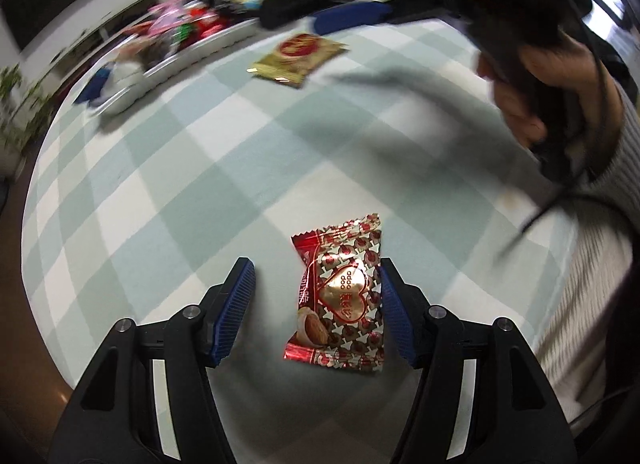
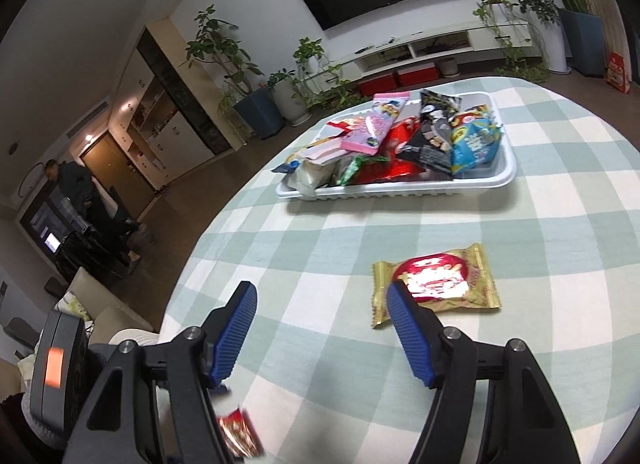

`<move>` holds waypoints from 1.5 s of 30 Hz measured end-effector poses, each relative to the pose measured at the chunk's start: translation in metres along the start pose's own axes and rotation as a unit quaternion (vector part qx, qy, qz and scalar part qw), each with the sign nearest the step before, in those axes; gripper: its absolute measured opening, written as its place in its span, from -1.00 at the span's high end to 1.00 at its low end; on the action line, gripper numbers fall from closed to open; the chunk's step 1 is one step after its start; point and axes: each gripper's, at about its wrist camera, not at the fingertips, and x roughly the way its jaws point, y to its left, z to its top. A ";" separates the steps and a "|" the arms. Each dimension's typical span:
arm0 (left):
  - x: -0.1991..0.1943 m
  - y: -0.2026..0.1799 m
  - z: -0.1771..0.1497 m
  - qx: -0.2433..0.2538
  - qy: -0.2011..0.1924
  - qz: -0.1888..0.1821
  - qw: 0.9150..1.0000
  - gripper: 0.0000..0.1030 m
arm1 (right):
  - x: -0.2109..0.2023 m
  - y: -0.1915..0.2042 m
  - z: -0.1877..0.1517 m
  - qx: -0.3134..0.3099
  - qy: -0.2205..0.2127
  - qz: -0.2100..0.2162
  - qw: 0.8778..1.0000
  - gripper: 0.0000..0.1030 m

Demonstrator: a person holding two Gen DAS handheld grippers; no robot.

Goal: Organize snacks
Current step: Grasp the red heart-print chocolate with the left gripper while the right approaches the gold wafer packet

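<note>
The left gripper (image 1: 318, 288) has its blue fingers spread apart over the green and white checked tablecloth (image 1: 192, 168). A red candy packet with a gold heart (image 1: 340, 300) lies flat between them, close to the finger at 3 o'clock. It is hard to tell if that finger touches it.

The right gripper (image 2: 320, 318) is spread apart too, with nothing between its fingers. A gold snack packet (image 2: 438, 282) lies at 1 o'clock, right by one fingertip. The white tray (image 2: 480, 180) full of snacks sits farther off at 12 o'clock.
</note>
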 end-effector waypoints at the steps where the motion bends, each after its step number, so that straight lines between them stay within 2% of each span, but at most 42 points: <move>1: 0.002 0.008 0.001 -0.018 -0.001 0.010 1.000 -0.19 | 0.000 -0.001 0.000 0.003 0.000 -0.004 1.000 -0.37; 3: 0.005 0.029 0.004 -0.064 -0.005 0.018 0.998 -0.19 | -0.001 -0.005 0.001 0.007 0.001 -0.020 1.000 -0.38; 7: 0.004 0.053 0.003 -0.116 -0.015 0.036 0.993 -0.18 | -0.005 -0.010 0.005 -0.004 -0.002 -0.056 0.998 -0.38; 9: 0.004 0.061 0.002 -0.131 -0.018 0.040 0.990 -0.18 | -0.006 -0.010 0.006 -0.018 -0.001 -0.066 0.998 -0.39; 14: 0.003 0.066 -0.003 -0.133 -0.023 0.041 0.990 -0.18 | 0.005 -0.002 0.017 -0.105 0.016 -0.105 0.989 -0.46; 16: 0.003 0.061 -0.003 -0.133 -0.024 0.041 0.990 -0.18 | 0.016 -0.003 0.020 -0.138 0.032 -0.105 0.984 -0.49; 20: 0.002 0.057 -0.004 -0.134 -0.026 0.040 0.990 -0.18 | 0.038 -0.013 0.026 -0.164 0.074 -0.098 0.979 -0.50; 25: 0.001 0.056 -0.005 -0.134 -0.028 0.040 0.990 -0.18 | 0.052 -0.031 0.031 -0.152 0.122 -0.060 0.979 -0.55; 28: 0.001 0.056 -0.006 -0.133 -0.028 0.040 0.990 -0.18 | 0.047 -0.037 0.028 -0.137 0.141 -0.055 0.979 -0.57; 32: 0.001 0.056 -0.006 -0.134 -0.029 0.040 0.990 -0.18 | 0.030 -0.025 0.014 -0.144 0.164 -0.028 0.976 -0.57; 35: 0.001 0.056 -0.006 -0.135 -0.030 0.039 0.990 -0.18 | 0.016 -0.014 0.003 -0.163 0.164 -0.021 0.973 -0.57; 39: 0.000 0.055 -0.006 -0.136 -0.030 0.040 0.989 -0.18 | 0.005 -0.007 0.002 -0.199 0.138 -0.042 0.969 -0.57; 45: -0.001 0.053 -0.007 -0.140 -0.031 0.037 0.989 -0.19 | 0.023 -0.010 0.008 -0.232 0.142 -0.074 0.960 -0.57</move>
